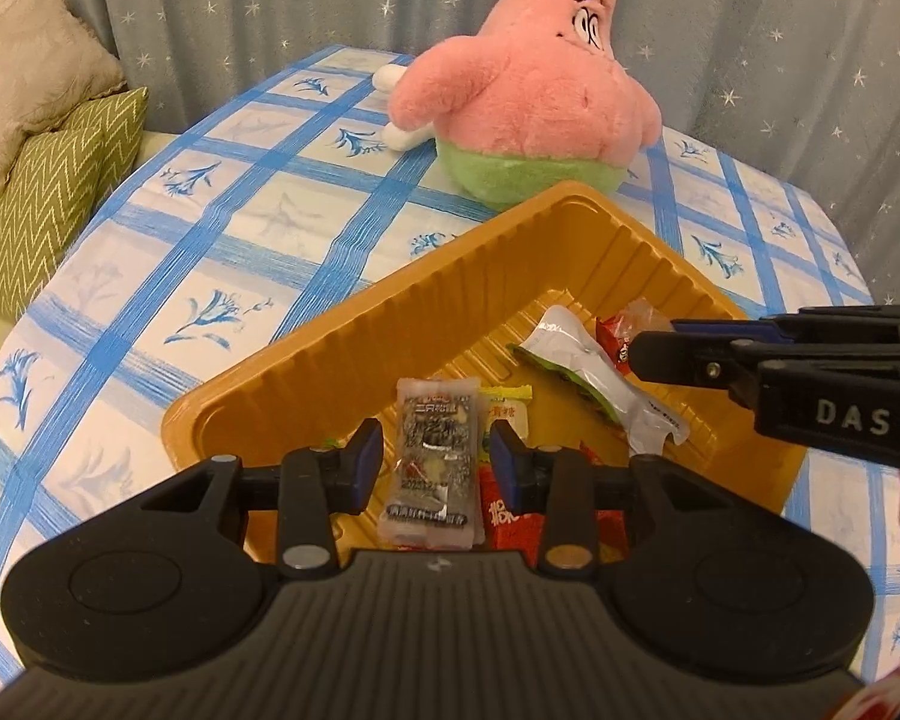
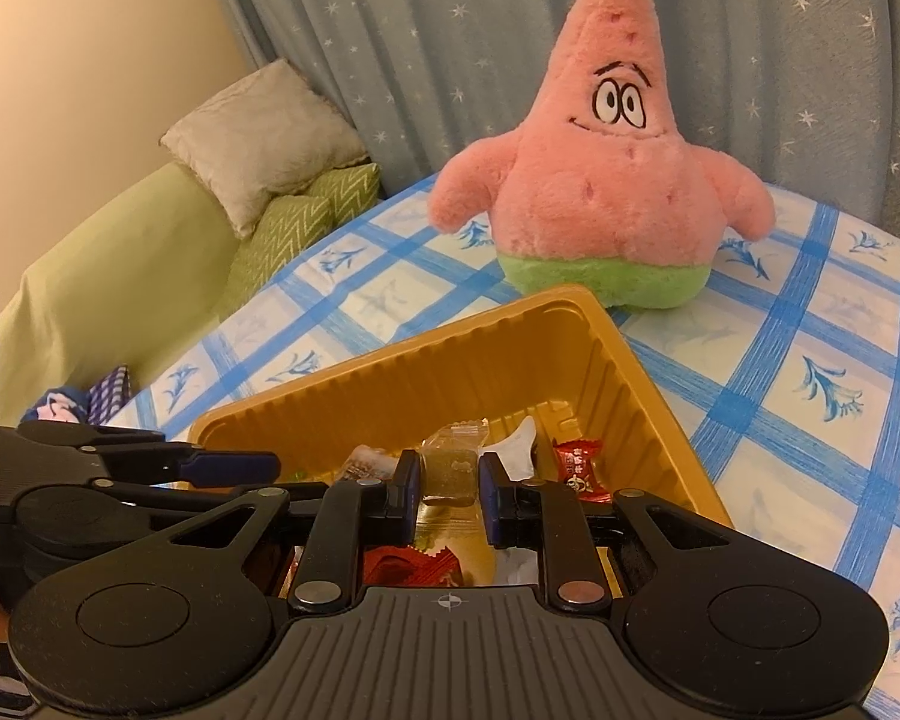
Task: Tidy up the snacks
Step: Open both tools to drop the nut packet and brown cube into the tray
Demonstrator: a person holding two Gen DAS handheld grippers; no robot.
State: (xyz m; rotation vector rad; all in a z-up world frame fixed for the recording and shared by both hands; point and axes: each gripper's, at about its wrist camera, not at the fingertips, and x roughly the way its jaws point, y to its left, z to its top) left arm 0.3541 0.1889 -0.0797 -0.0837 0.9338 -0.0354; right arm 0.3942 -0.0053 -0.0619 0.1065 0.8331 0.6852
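Left wrist view: left gripper (image 1: 437, 456) partly open over the gold tray (image 1: 390, 312), pads either side of a grey snack packet (image 1: 432, 468) lying in the tray, not pressing it. White pouch (image 1: 576, 360) further in at 1 o'clock. Right gripper (image 1: 642, 348) reaching in from 3 o'clock. Pink plush toy (image 1: 528, 90) at 12 o'clock beyond the tray, on the blue checked tablecloth (image 1: 210, 228).

Right wrist view: right gripper (image 2: 448, 480) clamped on a tan candy (image 2: 447, 471) in a clear wrapper, above the tray. Red candy (image 2: 576, 462) at 2 o'clock.
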